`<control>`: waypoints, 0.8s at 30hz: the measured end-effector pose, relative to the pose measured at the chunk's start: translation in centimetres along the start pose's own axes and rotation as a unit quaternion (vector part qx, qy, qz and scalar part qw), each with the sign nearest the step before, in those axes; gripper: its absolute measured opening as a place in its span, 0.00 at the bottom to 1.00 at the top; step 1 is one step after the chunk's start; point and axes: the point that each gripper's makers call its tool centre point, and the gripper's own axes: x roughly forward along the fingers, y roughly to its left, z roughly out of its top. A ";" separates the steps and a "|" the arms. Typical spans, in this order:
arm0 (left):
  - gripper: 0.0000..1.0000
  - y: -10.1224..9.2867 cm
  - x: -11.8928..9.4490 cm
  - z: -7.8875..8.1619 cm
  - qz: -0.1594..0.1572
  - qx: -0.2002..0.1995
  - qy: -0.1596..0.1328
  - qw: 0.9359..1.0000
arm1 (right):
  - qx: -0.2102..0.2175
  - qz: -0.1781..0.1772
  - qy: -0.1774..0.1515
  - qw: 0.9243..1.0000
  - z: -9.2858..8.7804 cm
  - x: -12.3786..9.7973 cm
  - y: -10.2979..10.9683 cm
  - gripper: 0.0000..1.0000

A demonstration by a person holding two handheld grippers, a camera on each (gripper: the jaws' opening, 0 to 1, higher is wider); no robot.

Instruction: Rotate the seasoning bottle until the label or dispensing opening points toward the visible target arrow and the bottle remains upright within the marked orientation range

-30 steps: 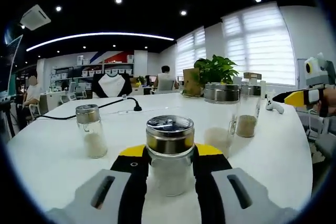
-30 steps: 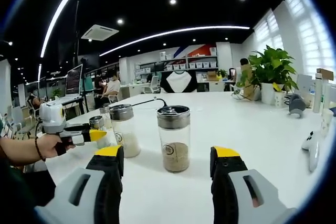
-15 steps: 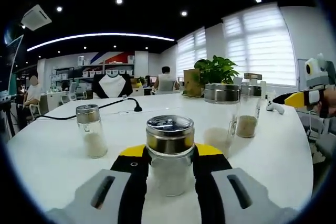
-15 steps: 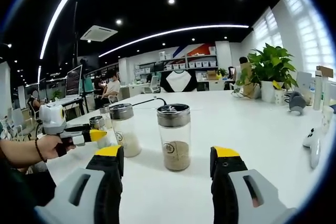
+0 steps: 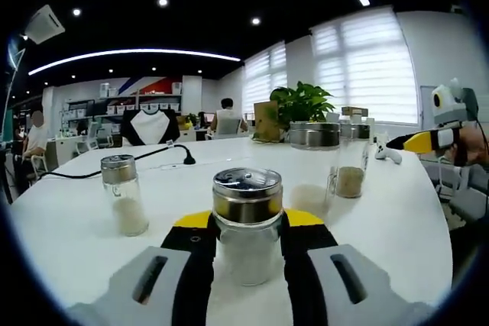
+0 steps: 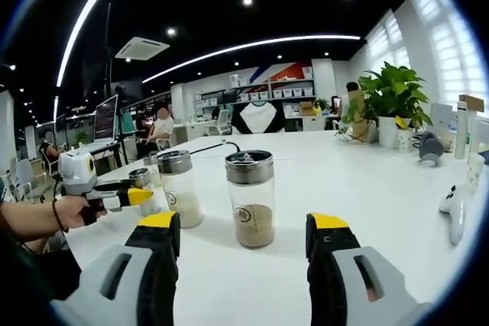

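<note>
While your left gripper (image 5: 246, 246) squeezes the seasoning bottle (image 5: 247, 223), the bottle stands straight up on the white table (image 5: 397, 227). Its black jaws with yellow tips press on both sides of the glass. The bottle has a shiny metal cap with small holes on top and white powder inside.

Look past it in your left gripper view. A small shaker (image 5: 123, 195) with white powder stands to the left, well apart. A tall jar (image 5: 314, 166) with a metal lid stands to the right, and a jar of brown powder (image 5: 352, 163) is just behind that one. A green plant (image 5: 303, 104) sits far back on the table, and a black cable (image 5: 122, 164) runs across it.

Your right gripper (image 6: 243, 238) is spread wide and holds nothing. In your right gripper view, the brown jar (image 6: 250, 198) stands upright ahead of it, between the two jaws but not touching them. A jar of white powder (image 6: 179, 188) stands just left of it. Your left hand (image 6: 72, 211) holds the left gripper at the far left.
</note>
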 end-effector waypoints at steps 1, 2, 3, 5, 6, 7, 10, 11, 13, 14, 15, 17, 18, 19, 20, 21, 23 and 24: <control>0.34 -0.1 0.0 0.0 -0.010 0.000 0.001 1.000 | -0.001 0.000 0.000 1.000 0.0 0.0 0.0 0.68; 0.35 -0.1 0.1 0.0 -0.016 0.001 0.001 1.000 | -0.001 0.000 0.000 1.000 0.0 0.0 0.0 0.68; 0.34 -0.1 0.1 0.0 -0.023 0.002 0.002 1.000 | -0.001 0.000 0.000 1.000 0.0 0.1 0.0 0.68; 0.34 -0.1 0.1 0.0 -0.034 0.003 0.004 0.999 | 0.000 0.001 0.001 1.000 0.0 0.1 0.1 0.68; 0.34 -0.2 0.1 0.0 -0.041 0.004 0.005 0.999 | -0.001 0.000 0.001 1.000 0.0 0.1 0.1 0.68; 0.34 -0.2 0.1 0.0 -0.045 0.004 0.006 0.999 | -0.001 0.000 0.002 1.000 0.0 0.2 0.1 0.68; 0.34 -0.2 0.1 0.0 -0.062 0.006 0.004 0.998 | 0.000 0.001 0.002 1.000 0.0 0.2 0.1 0.68; 0.34 -0.3 0.1 0.0 -0.064 0.007 0.004 0.998 | -0.001 0.002 0.002 1.000 0.0 0.2 0.1 0.68; 0.34 -0.3 0.1 0.0 -0.070 0.008 0.002 0.998 | -0.002 0.003 0.003 1.000 -0.1 0.3 0.2 0.68; 0.35 -0.3 0.1 0.0 -0.074 0.008 0.001 0.997 | -0.002 0.003 0.003 1.000 -0.1 0.3 0.3 0.68; 0.35 -0.3 0.1 0.0 -0.078 0.008 0.000 0.997 | -0.002 0.004 0.003 1.000 -0.1 0.3 0.3 0.68; 0.35 -0.3 0.2 0.0 -0.090 0.009 -0.001 0.996 | -0.001 0.004 0.004 1.000 -0.1 0.4 0.4 0.68; 0.35 -0.4 0.2 0.0 -0.097 0.010 -0.001 0.995 | 0.000 0.005 0.003 1.000 -0.1 0.4 0.4 0.68; 0.35 -0.4 0.2 0.0 -0.108 0.011 -0.001 0.994 | 0.003 0.005 0.002 1.000 -0.1 0.4 0.4 0.68; 0.35 -0.5 0.2 0.0 -0.115 0.012 0.000 0.993 | 0.004 0.006 0.002 1.000 -0.2 0.4 0.5 0.68; 0.35 -0.5 0.2 0.0 -0.124 0.012 0.001 0.992 | 0.003 0.007 0.002 1.000 -0.2 0.4 0.5 0.68; 0.35 -0.6 0.1 0.1 -0.139 0.014 0.002 0.990 | 0.000 0.006 0.004 1.000 -0.3 0.5 0.4 0.68; 0.35 -0.6 0.1 0.0 -0.144 0.015 0.001 0.989 | 0.001 0.006 0.006 1.000 -0.4 0.5 0.4 0.68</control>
